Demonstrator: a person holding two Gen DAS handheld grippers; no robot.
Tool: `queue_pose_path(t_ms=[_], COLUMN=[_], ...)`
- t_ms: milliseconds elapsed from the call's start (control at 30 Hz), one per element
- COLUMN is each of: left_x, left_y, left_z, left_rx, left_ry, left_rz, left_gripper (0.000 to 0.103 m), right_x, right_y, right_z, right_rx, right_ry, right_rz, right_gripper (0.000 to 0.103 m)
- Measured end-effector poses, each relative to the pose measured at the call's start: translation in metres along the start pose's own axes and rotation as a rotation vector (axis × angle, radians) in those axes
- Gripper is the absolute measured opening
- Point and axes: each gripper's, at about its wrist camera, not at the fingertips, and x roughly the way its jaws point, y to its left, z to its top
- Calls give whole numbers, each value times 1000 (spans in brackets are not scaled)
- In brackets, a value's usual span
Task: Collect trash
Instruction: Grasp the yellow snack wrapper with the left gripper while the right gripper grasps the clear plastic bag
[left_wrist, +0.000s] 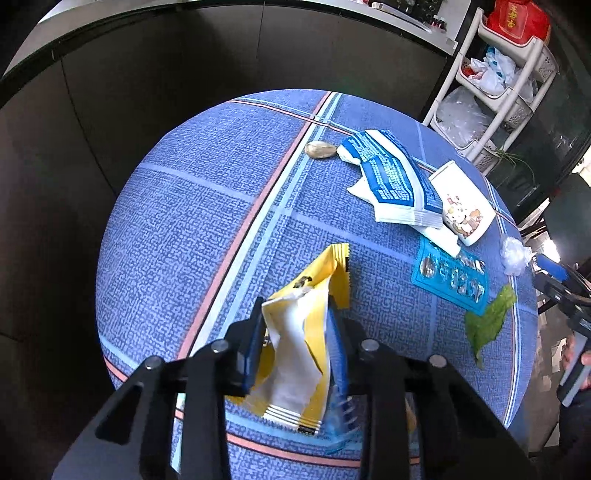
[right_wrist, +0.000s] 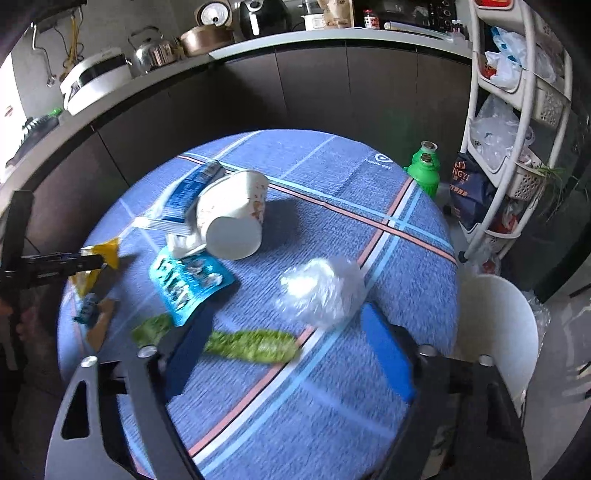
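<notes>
My left gripper (left_wrist: 297, 325) has its blue pads pressed on a yellow wrapper (left_wrist: 303, 332) at the near edge of the table (left_wrist: 207, 206). My right gripper (right_wrist: 284, 354) stands wide open and holds nothing; a green leaf (right_wrist: 251, 345) lies between its fingers, a clear plastic wad (right_wrist: 321, 291) just beyond. Farther left lie a blue packet (right_wrist: 188, 280), a tipped paper cup (right_wrist: 232, 218) and a blue-white pack (left_wrist: 391, 177).

Crumpled yellow-and-white wrapper (left_wrist: 295, 350) upright on the blue tablecloth (left_wrist: 207, 206).
</notes>
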Motion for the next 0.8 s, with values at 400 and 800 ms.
queue_pose_path(t_ms=[400, 800], left_x=[-6, -78], left_y=[7, -30], left_z=[-6, 3], left_rx=[-40, -23], left_ry=[-20, -172], left_rz=[7, -22], left_gripper=[10, 10], right_x=[31, -41], right_y=[-7, -7], right_z=[3, 2], right_rx=[3, 35], right_ry=[42, -104], right_rz=[-63, 26], right_gripper=[16, 11])
